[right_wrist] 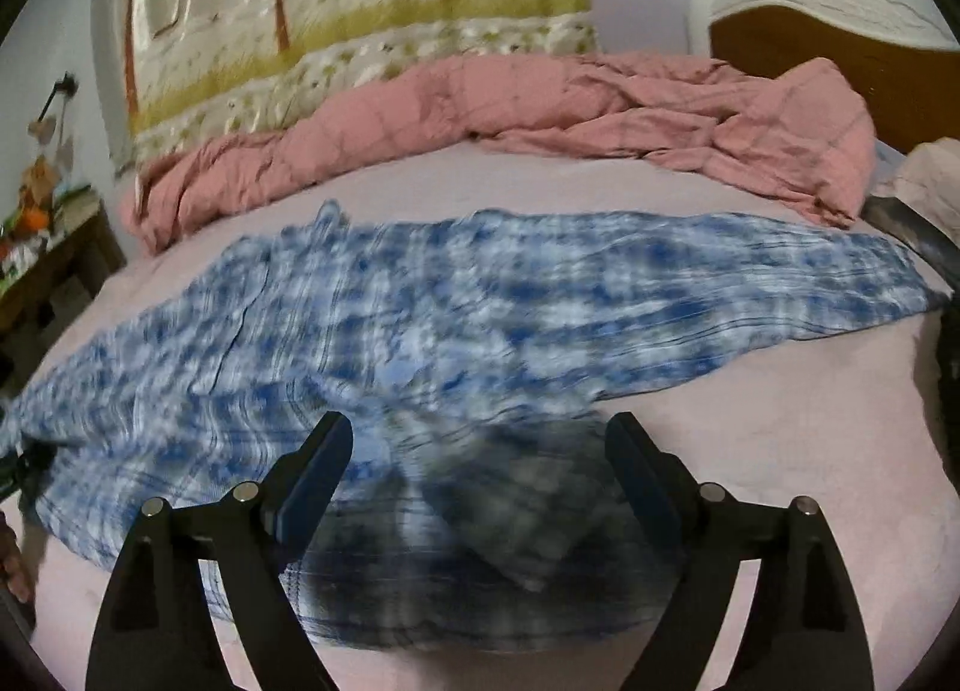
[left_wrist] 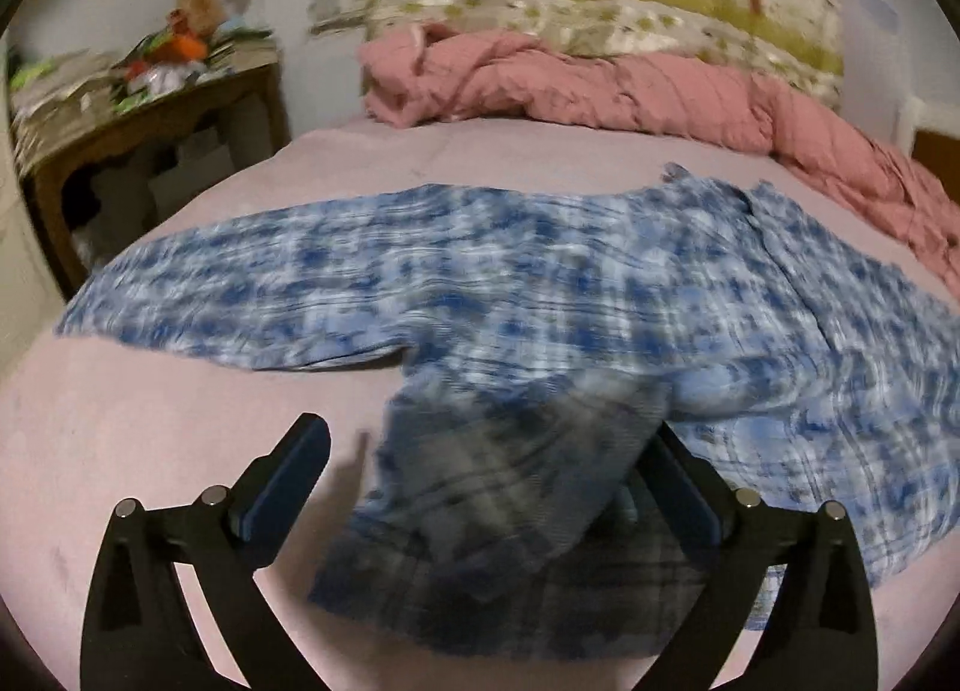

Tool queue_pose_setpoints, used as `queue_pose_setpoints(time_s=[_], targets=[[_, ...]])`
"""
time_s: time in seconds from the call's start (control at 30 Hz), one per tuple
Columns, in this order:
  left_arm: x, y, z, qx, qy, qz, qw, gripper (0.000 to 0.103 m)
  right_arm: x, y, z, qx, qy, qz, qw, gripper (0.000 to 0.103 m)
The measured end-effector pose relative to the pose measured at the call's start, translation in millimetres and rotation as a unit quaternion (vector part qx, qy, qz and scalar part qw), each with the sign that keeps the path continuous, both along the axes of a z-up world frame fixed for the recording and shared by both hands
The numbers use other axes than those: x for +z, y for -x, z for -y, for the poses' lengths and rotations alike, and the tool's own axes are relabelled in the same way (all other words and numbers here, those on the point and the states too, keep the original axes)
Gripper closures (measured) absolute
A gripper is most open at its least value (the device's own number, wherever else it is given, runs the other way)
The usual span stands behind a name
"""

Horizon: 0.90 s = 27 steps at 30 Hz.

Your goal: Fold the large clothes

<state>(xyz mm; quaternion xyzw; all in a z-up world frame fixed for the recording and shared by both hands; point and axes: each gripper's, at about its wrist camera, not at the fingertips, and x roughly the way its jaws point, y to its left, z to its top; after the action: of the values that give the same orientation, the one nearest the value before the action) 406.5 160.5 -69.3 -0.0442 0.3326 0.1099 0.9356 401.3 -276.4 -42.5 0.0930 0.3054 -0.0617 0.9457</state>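
Blue plaid shirt [left_wrist: 540, 295] lay spread across the pink bed sheet [left_wrist: 150, 421], in front of the rumpled pink quilt [left_wrist: 600, 90]. Both grippers — left [left_wrist: 489, 439], right [right_wrist: 480, 433] — were spread wide over its near hem, seemingly gripping nothing; the frames were blurred.

Left tool [left_wrist: 495, 439] is spread wide, fingers angled forward and inward, one pad [left_wrist: 300, 451] bare. Right tool [right_wrist: 480, 436] is likewise spread wide, both dark fingers [right_wrist: 318, 469] clamping nothing.
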Motion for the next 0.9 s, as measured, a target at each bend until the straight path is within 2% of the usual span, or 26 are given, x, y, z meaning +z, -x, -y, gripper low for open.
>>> queue_pose_setpoints(time_s=[0.07, 0.17, 0.2, 0.27, 0.33, 0.43, 0.5, 0.57, 0.63, 0.73, 0.8, 0.9], targets=[[5.9, 5.9, -8.1, 0.007, 0.013, 0.019, 0.9997, 0.003, 5.3, 4.3, 6.8, -0.015, 0.011, 0.006, 1.0, 0.015], [8.0, 6.3, -16.7, 0.033, -0.003, 0.028, 0.9991, 0.003, 9.4, 8.7, 21.7, -0.041, 0.019, 0.007, 0.999, 0.015], [6.1, 4.1, -19.6, 0.039, -0.008, 0.022, 0.999, 0.003, 10.7, 9.9, 28.1, -0.04, 0.008, 0.003, 0.999, 0.015], [2.1, -0.3, -25.4, 0.035, 0.006, 0.013, 0.9993, 0.003, 13.1, 14.3, 40.2, -0.028, -0.025, 0.003, 0.999, 0.015], [1.5, -1.8, -28.4, 0.038, 0.009, 0.011, 0.9992, 0.003, 15.7, 18.1, 46.3, -0.001, -0.054, 0.003, 0.999, 0.015], [4.9, -0.1, -26.2, 0.03, 0.004, 0.022, 0.9993, 0.003, 19.7, 22.0, 34.7, 0.081, -0.047, -0.003, 0.996, 0.015], [9.2, 5.5, -20.5, 0.015, -0.003, 0.035, 0.9993, 0.003, 19.6, 22.6, 15.0, 0.143, -0.02, -0.019, 0.989, 0.015], [15.1, 11.8, -12.0, 0.01, -0.025, 0.043, 0.9987, 0.003, 15.3, 23.7, -6.5, 0.156, 0.041, -0.039, 0.986, 0.015], [19.5, 13.1, -4.2, 0.005, -0.042, 0.042, 0.9982, 0.003, 7.4, 17.7, -17.4, 0.111, 0.103, -0.063, 0.986, 0.015], [21.6, 15.3, 2.4, -0.003, -0.045, 0.046, 0.9979, 0.003, -5.9, -1.4, -7.2, 0.004, 0.167, -0.074, 0.983, 0.017], [20.2, 14.6, 4.6, -0.001, -0.053, 0.044, 0.9976, 0.003, -7.1, -7.6, 7.8, -0.039, 0.166, -0.066, 0.983, 0.017], [17.2, 14.1, 3.1, 0.006, -0.061, 0.04, 0.9973, 0.003, -1.4, -5.8, 43.2, -0.091, 0.11, -0.039, 0.989, 0.017]])
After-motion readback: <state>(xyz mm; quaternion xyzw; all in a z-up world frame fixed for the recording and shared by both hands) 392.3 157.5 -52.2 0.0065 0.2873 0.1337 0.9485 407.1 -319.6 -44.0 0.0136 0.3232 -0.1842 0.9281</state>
